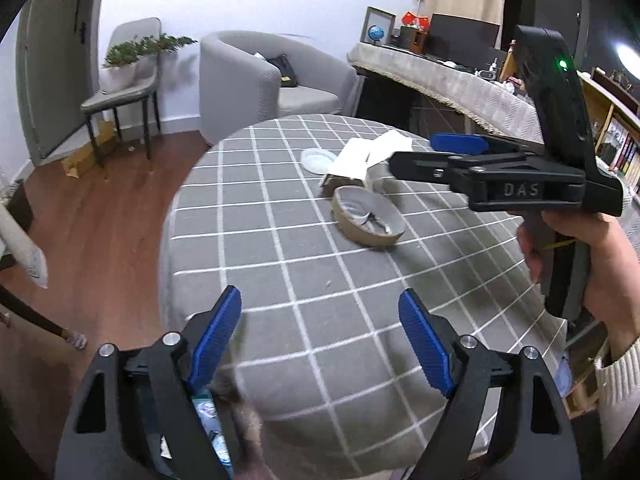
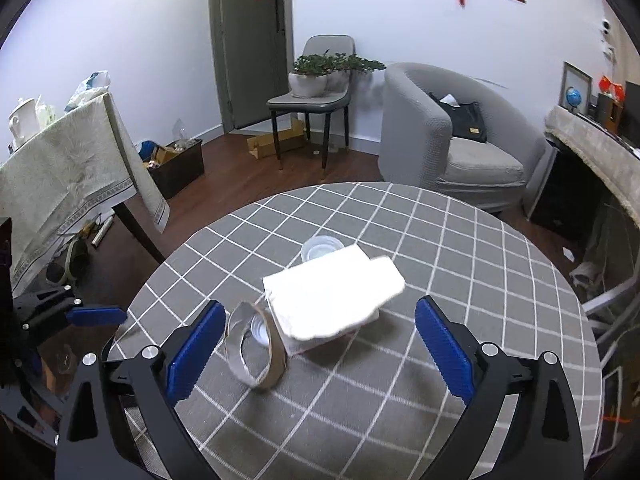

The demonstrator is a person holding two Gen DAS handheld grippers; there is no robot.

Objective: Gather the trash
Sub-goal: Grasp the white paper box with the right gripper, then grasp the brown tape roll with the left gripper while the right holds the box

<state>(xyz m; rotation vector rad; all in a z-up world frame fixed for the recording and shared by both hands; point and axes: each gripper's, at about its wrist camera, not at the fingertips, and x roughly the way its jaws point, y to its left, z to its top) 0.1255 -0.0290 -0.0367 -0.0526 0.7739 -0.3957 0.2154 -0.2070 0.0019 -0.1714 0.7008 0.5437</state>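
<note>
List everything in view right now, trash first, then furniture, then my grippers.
bowl: 1, brown paper with silver lining, on the table nearest the right gripper
box: 1, white, open lid, table centre, just behind the bowl
lid: 1, clear plastic, behind the box
table: 1, round, grey checked cloth
armchair: 1, grey, beyond the table, black bag on its seat
chair: 1, grey, by the door, potted plants on it
side table: 1, pale cloth, far left
left gripper: open, empty, over the near table edge
right gripper: open, empty, facing the bowl and box
</note>
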